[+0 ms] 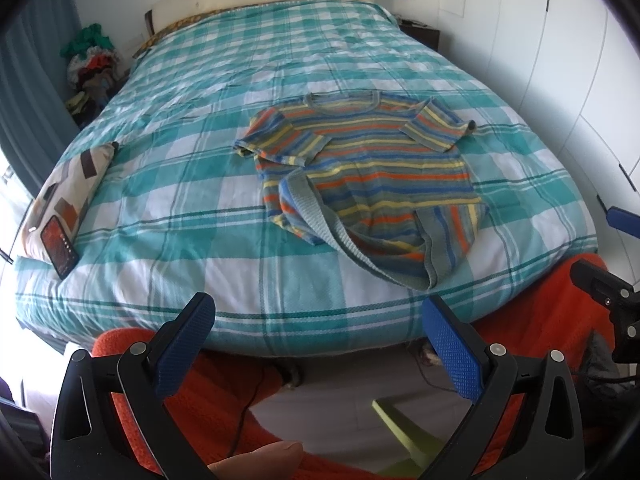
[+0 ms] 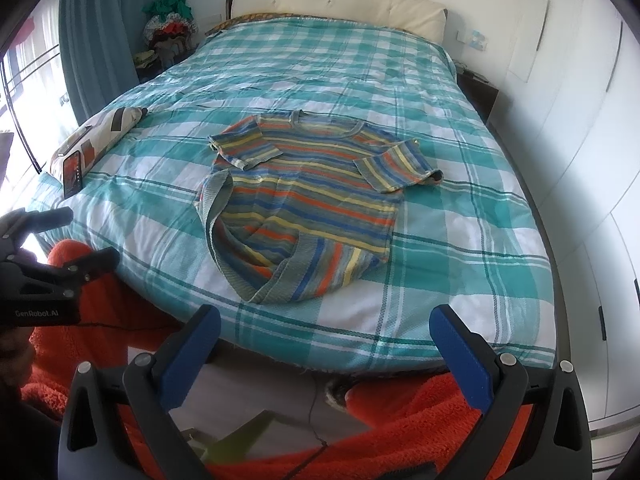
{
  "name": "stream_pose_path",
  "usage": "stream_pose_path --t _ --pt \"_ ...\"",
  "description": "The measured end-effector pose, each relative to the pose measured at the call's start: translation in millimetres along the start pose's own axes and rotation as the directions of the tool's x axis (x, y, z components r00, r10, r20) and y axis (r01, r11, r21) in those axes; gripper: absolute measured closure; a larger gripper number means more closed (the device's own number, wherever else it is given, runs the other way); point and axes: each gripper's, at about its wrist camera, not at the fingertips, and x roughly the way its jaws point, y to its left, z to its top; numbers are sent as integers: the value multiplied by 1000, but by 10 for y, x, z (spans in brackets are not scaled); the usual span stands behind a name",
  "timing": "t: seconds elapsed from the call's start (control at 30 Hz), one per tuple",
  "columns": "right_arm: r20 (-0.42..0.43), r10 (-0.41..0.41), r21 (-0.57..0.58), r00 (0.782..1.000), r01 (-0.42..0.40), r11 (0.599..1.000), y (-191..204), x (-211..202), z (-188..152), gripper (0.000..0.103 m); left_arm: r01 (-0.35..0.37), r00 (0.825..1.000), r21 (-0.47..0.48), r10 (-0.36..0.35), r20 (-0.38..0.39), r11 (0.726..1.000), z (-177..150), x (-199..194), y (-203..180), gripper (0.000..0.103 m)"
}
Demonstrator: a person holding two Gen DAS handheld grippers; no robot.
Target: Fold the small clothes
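A small striped knit sweater (image 1: 372,168) (image 2: 308,188) in orange, yellow, blue and grey lies on the teal checked bed cover (image 1: 192,184) (image 2: 460,216), neck toward the headboard. Both short sleeves are folded inward over the chest. Its hem is rumpled and turned up near the bed's foot. My left gripper (image 1: 316,320) hovers open before the foot of the bed, short of the sweater. My right gripper (image 2: 326,332) is also open, nothing between its blue pads, just below the hem. The left gripper's body (image 2: 36,272) shows at the right wrist view's left edge.
A patterned pillow (image 1: 68,196) with a phone (image 1: 59,246) propped on it lies at the bed's left edge. Orange fleece clothing (image 2: 420,432) of the person fills the bottom. White wardrobe doors (image 2: 580,160) stand right; a heap of clothes (image 1: 92,60) sits by the curtain.
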Motion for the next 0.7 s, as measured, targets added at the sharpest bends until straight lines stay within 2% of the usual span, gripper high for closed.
stream_pose_path --t 0.7 --pt "-11 7 -5 1000 -7 1000 18 63 27 0 -24 999 6 24 -41 1000 22 110 -9 0"
